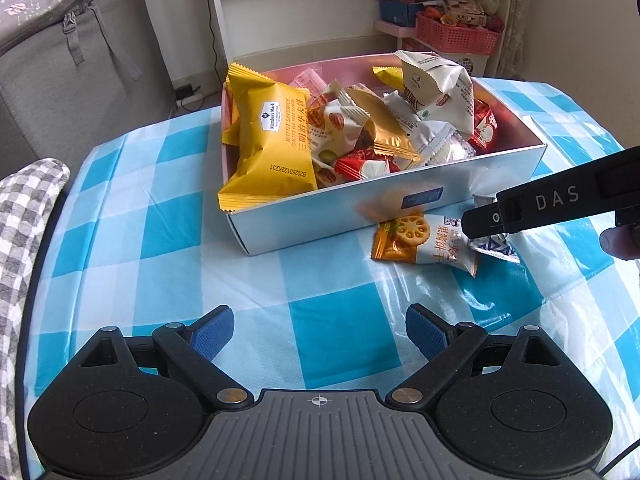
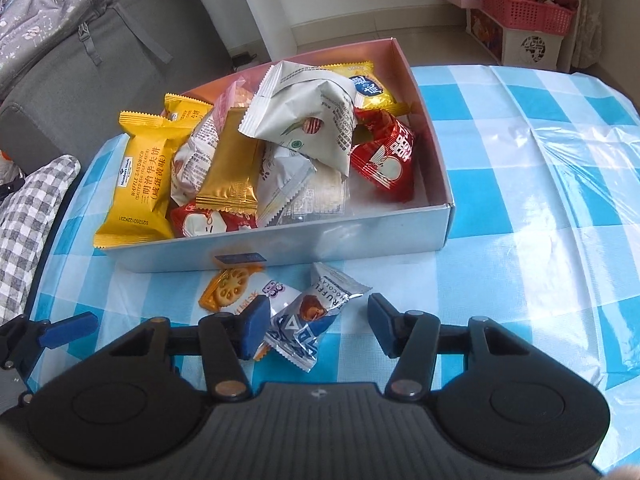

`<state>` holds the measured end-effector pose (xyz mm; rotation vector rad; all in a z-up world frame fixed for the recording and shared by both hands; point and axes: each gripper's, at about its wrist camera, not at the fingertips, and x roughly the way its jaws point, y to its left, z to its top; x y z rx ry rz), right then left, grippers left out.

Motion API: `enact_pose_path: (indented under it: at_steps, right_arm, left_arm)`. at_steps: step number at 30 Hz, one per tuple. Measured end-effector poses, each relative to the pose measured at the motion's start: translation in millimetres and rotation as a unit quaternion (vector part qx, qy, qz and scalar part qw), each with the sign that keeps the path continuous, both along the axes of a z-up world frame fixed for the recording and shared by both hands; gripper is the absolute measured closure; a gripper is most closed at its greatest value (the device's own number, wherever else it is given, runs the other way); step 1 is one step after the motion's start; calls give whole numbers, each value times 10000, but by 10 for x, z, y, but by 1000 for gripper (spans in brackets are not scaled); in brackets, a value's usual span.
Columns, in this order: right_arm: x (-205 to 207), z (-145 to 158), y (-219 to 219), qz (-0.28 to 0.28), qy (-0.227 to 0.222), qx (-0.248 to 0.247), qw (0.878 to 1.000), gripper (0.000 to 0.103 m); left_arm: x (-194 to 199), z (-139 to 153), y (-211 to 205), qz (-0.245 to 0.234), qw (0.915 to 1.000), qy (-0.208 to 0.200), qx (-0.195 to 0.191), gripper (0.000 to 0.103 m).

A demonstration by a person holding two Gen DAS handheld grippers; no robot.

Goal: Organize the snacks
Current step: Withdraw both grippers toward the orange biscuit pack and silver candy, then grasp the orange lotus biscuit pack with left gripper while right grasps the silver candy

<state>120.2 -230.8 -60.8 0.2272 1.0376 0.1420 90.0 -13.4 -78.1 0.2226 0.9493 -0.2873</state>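
A white cardboard box (image 1: 320, 216) (image 2: 360, 236) full of snack packets stands on the blue checked tablecloth. In front of it lie an orange-and-white biscuit packet (image 1: 424, 242) (image 2: 236, 286) and a silver-blue truffle chocolate packet (image 2: 312, 316) (image 1: 496, 246). My right gripper (image 2: 316, 326) is open, its blue pads on either side of the chocolate packet, low over the table; it shows from the side in the left wrist view (image 1: 480, 224). My left gripper (image 1: 320, 330) is open and empty, above the cloth in front of the box; one of its blue fingers (image 2: 68, 328) shows in the right wrist view.
A grey sofa (image 1: 80, 92) with a bag and a checked cushion (image 1: 24, 208) stands to the left. A white shelf (image 1: 304, 8) and a pink basket (image 1: 456, 34) stand behind the table. The table edge curves off at the left and right.
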Motion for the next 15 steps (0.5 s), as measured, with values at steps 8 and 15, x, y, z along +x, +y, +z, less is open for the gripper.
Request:
enact_pose_path:
  at_steps: [8, 15]
  right_arm:
    - [-38, 38, -138, 25, 0, -243, 9997, 85]
    - [-96, 31, -418, -116, 25, -283, 9995, 85]
  left_arm:
    - [105, 14, -144, 314, 9992, 111, -242, 10]
    - [193, 24, -360, 700, 9950, 276, -651, 11]
